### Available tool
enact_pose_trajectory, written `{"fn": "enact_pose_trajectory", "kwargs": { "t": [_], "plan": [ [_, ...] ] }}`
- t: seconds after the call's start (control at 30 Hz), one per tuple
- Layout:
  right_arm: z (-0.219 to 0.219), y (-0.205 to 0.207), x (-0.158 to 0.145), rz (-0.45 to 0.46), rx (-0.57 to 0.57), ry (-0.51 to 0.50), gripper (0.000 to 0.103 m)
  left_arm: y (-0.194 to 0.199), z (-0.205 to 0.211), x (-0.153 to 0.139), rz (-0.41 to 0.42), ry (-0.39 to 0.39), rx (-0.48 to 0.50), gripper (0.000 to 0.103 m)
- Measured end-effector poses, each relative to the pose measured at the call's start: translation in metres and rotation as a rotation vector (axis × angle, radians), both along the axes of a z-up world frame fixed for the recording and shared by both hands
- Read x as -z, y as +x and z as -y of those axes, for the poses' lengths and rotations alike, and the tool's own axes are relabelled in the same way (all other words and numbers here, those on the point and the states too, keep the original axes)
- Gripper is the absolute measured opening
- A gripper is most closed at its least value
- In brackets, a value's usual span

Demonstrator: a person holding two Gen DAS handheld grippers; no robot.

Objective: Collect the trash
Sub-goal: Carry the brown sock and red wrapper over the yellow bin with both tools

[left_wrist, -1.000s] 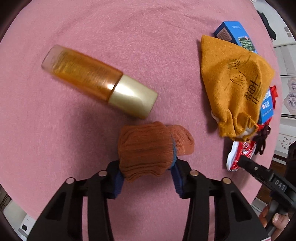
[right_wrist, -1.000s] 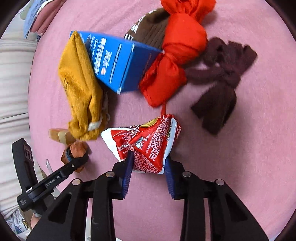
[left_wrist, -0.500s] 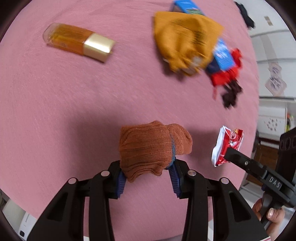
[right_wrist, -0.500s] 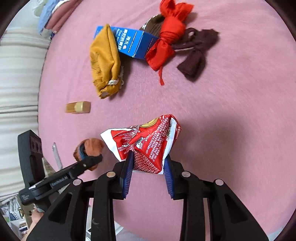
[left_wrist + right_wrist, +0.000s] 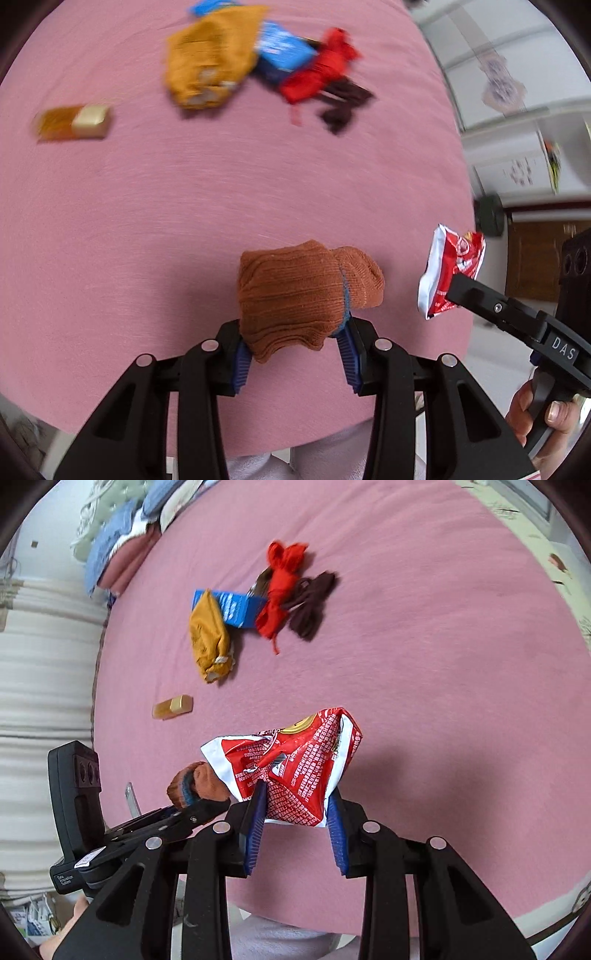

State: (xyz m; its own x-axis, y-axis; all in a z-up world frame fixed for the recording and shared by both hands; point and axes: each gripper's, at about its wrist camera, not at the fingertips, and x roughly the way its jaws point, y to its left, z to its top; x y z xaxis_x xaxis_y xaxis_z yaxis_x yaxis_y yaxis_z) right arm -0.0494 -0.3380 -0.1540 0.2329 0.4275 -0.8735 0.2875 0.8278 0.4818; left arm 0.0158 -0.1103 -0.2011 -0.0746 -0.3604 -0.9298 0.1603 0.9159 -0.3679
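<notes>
Now left tool [image 5: 295, 352] clamps a brown sock [image 5: 303, 291] (balled), right tool [image 5: 295, 829] a red wrapper [image 5: 295, 768].

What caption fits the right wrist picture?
Right gripper clamps a red snack wrapper above the pink bedspread.

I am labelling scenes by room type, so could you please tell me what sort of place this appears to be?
Most likely a bedroom. The items lie on a wide pink bedspread, folded bedding is piled at its far corner, and white cabinets stand beside it.
</notes>
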Motion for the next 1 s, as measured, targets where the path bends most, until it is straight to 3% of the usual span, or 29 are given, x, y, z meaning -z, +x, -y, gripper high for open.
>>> {"fn": "enact_pose_trajectory", "kwargs": {
  "t": [0.2, 0.43, 1.0],
  "plan": [
    [0.051, -0.04, -0.018, 0.034, 0.102, -0.012, 0.031, -0.015, 0.057, -0.011, 0.012, -0.01, 0.122, 0.04],
    [0.119, -0.078, -0.032, 0.064, 0.193, -0.019, 0.031, -0.033, 0.123, -0.018, 0.001, -0.028, 0.197, 0.04],
    [0.3, -0.158, -0.028, 0.059, 0.454, -0.011, 0.031, -0.06, 0.313, -0.007, -0.073, -0.051, 0.333, 0.04]
  ]
}}
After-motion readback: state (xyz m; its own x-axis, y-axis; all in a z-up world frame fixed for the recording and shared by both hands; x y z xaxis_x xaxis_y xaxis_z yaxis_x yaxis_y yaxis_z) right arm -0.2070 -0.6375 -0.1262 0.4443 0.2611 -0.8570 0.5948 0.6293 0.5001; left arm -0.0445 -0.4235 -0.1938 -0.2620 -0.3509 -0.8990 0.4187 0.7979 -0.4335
